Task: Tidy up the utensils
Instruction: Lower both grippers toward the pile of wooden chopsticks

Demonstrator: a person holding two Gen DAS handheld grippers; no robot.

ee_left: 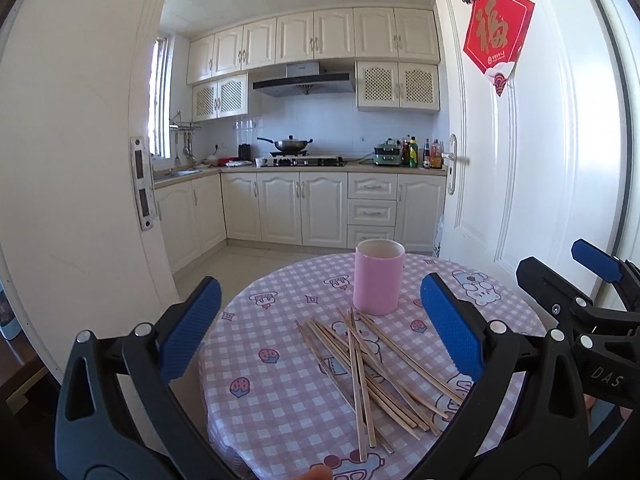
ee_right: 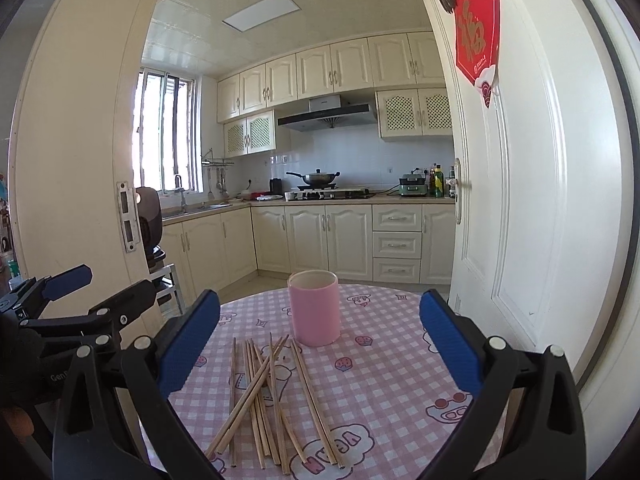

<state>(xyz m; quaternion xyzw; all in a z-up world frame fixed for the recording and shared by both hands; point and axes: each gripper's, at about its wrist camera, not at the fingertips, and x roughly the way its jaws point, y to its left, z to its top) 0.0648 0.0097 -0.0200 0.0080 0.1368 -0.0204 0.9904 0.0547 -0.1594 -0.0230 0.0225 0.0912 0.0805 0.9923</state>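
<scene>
Two grippers, left gripper [ee_left: 320, 320] and right gripper [ee_right: 320, 332], hang released and empty above scattered wooden chopsticks [ee_left: 368, 368] beside a pink cup [ee_left: 378, 278] on the desk [ee_left: 280, 400].

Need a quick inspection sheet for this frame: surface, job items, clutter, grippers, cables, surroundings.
Surface: round table under a pink checked cloth with cartoon prints.
Job's things: loose pile of wooden chopsticks, crossing one another, flat on the cloth; pink cup upright just beyond them, apart from the pile, nothing seen standing in it.
Clutter: nothing seen on the table besides these.
Grippers: left gripper open, holding nothing, above the table's near edge; right gripper open, holding nothing, likewise.
Cables: nothing seen.
Surroundings: open white door with a red paper decoration to the right; kitchen behind with cream cabinets, a wok on the stove, bottles on the counter.
</scene>
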